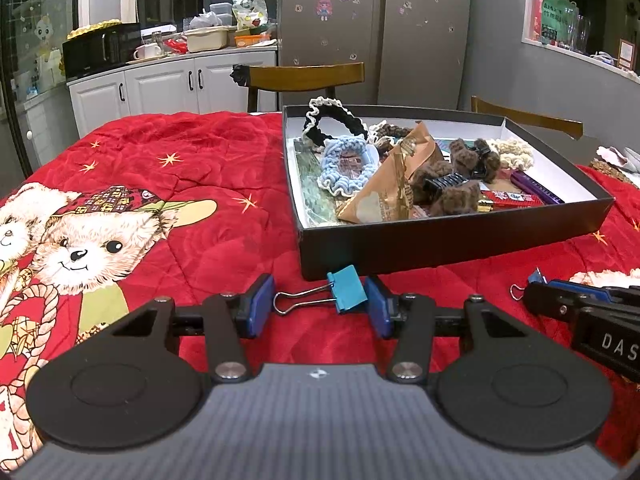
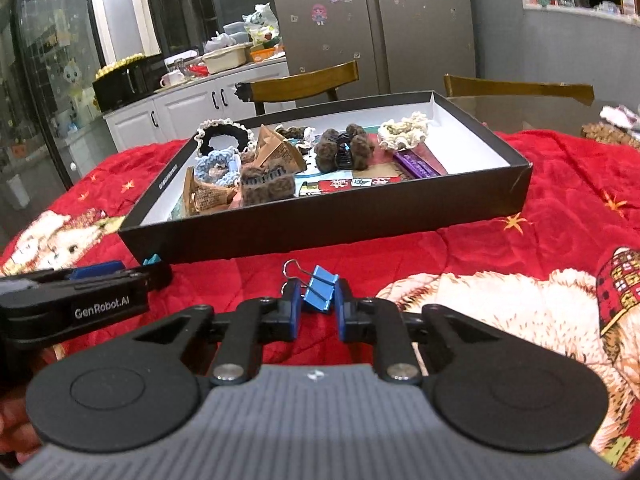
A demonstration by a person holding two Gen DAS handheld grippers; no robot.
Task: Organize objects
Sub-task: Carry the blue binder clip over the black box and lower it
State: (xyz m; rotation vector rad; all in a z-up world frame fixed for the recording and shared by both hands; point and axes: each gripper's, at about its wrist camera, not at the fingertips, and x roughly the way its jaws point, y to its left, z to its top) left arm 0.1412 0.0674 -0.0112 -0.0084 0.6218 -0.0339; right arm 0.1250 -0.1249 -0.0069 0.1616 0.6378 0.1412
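Note:
A black box (image 1: 440,248) (image 2: 320,232) on the red blanket holds scrunchies, brown fuzzy hair clips, a brown paper packet and a purple strip. My left gripper (image 1: 318,306) is open around a teal binder clip (image 1: 346,289) lying on the blanket just in front of the box; its wire handles point left. The left pad stands clear of the handles. My right gripper (image 2: 317,305) is closed on a blue binder clip (image 2: 319,293), pads pressing both sides, in front of the box. Each gripper shows at the edge of the other's view.
The red bear-print blanket (image 1: 180,220) covers the table. Two wooden chairs (image 1: 304,78) (image 2: 516,88) stand behind the table. White cabinets with a cluttered counter (image 1: 172,76) and a grey fridge are at the back. Some items lie at the far right (image 2: 612,128).

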